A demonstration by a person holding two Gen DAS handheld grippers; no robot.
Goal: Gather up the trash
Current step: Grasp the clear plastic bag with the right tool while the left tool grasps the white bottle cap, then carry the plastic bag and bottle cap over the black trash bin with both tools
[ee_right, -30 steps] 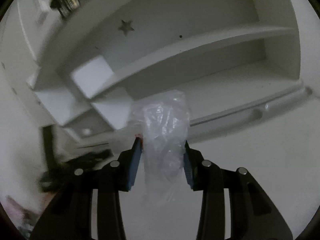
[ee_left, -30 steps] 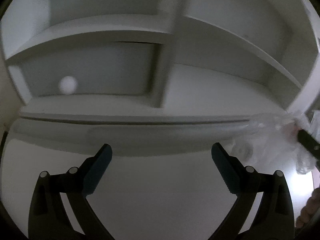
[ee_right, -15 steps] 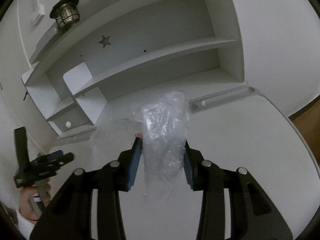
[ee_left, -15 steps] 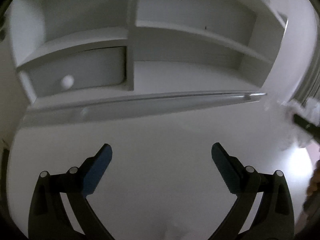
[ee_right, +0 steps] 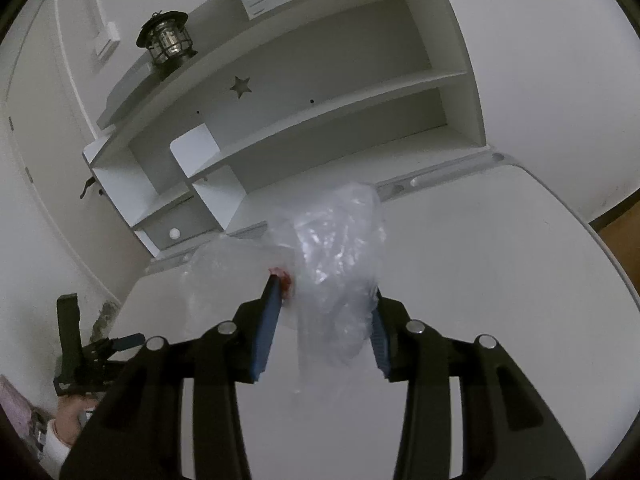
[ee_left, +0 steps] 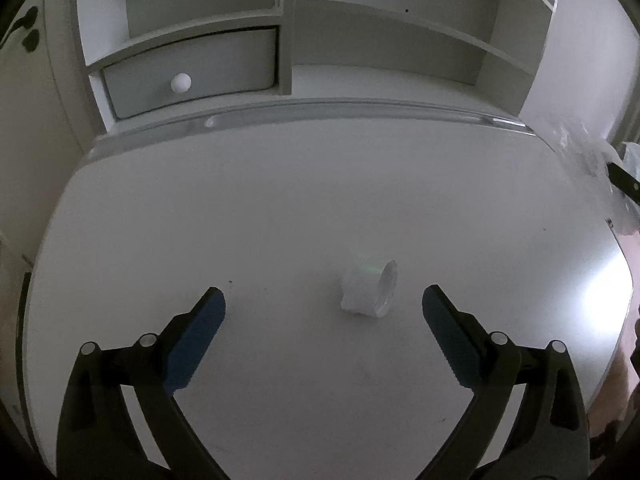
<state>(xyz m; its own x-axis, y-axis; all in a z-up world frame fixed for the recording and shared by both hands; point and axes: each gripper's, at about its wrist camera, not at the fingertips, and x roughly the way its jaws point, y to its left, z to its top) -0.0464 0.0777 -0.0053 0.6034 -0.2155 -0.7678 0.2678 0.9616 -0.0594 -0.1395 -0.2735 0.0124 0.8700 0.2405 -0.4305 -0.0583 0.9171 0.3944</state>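
Note:
A small white cup (ee_left: 370,290) lies on its side on the white desk (ee_left: 280,216), just ahead of my left gripper (ee_left: 323,308) and a little right of its middle. The left gripper is open and empty, above the desk. My right gripper (ee_right: 323,300) is shut on a clear plastic bag (ee_right: 336,256), which bulges up between the blue pads; something small and red (ee_right: 285,278) shows at the left pad's tip. The bag also shows at the right edge of the left wrist view (ee_left: 588,148). The left gripper shows at the lower left of the right wrist view (ee_right: 100,348).
A white hutch with shelves (ee_left: 392,28) and a drawer with a round knob (ee_left: 181,82) stands at the desk's back. A black lantern (ee_right: 166,46) stands on top of the hutch. A wall lies left, wooden floor (ee_right: 624,232) right of the desk.
Both grippers have pulled back from the hutch and tilted down toward the desk. The white cup has come into the left wrist view. The right gripper still holds the bag.

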